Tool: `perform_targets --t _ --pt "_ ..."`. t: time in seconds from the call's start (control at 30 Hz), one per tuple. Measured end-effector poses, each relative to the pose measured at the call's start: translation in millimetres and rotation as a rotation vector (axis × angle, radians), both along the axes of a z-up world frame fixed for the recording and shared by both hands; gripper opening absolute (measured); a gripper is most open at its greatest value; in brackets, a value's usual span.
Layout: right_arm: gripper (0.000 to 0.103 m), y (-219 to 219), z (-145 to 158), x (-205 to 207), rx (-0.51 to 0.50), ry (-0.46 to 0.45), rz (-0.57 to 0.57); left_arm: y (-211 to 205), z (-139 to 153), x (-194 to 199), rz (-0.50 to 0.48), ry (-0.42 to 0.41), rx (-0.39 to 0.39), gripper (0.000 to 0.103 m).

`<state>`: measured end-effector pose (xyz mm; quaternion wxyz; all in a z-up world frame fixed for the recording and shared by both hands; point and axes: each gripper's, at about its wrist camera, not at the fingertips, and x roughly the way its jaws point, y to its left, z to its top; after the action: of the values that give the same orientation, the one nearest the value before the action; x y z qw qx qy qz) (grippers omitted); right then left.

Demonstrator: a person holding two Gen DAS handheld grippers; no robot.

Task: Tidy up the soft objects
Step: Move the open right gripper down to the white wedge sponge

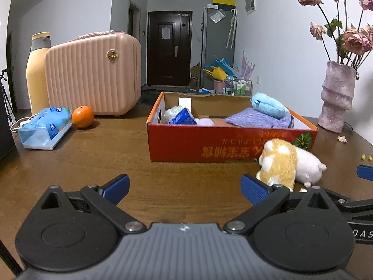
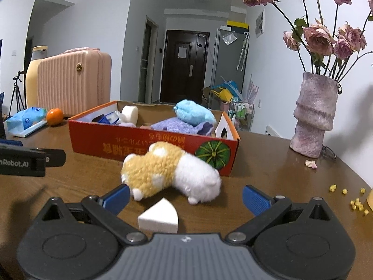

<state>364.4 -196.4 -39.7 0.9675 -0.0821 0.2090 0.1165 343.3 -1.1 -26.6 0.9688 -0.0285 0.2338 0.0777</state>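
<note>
Far left of the surface: tissue pack, partly cut by the left-view edge, print too small to read. Orange just beside it, in front of pink case. Yellow bottle behind the case, half hidden.

Centre: red cardboard box, printing upside down and not legible. Inside, blue packet and a pale lilac item, both largely masked by the near wall. White roll seen only from the right wrist. Purple cloth in the right half of the box, blue plush lying on top of it.

Outside the box, against its front right corner: yellow-and-white plush toy, on its side, blurred, face not made out. White wedge sponge close in front of it, near edge hidden by the tool body.

Right: vase of dried roses, upper blooms cut off. Yellow crumbs scattered at the edge; too small to identify.

Left tool: level, low over bare surface, spread wide, nothing between the pads, right pad next to the plush toy.

Right tool: level, aimed at the plush toy, spread wide, empty, left pad at the toy's yellow end; contact not determinable.
</note>
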Motion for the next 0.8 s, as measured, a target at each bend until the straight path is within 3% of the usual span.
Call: perform_targets --t 0.47,0.67,0.8 --pt "0.102 -0.5 -6.5 -4.5 0.011 0.075 0.024 4.7 -2.9 -17.6 -0.023 0.054 -0.013 0.103" --pt "0.078 3.7 -14.9 9.0 0.022 0.162 0.043 7.7 -3.8 -13.8 -0.041 0.08 -0.044 0.103" --pt "0.07 10.0 -18.6 17.6 0.026 0.192 0.055 6.3 -5.6 -12.0 -0.051 0.094 -0.046 0.103"
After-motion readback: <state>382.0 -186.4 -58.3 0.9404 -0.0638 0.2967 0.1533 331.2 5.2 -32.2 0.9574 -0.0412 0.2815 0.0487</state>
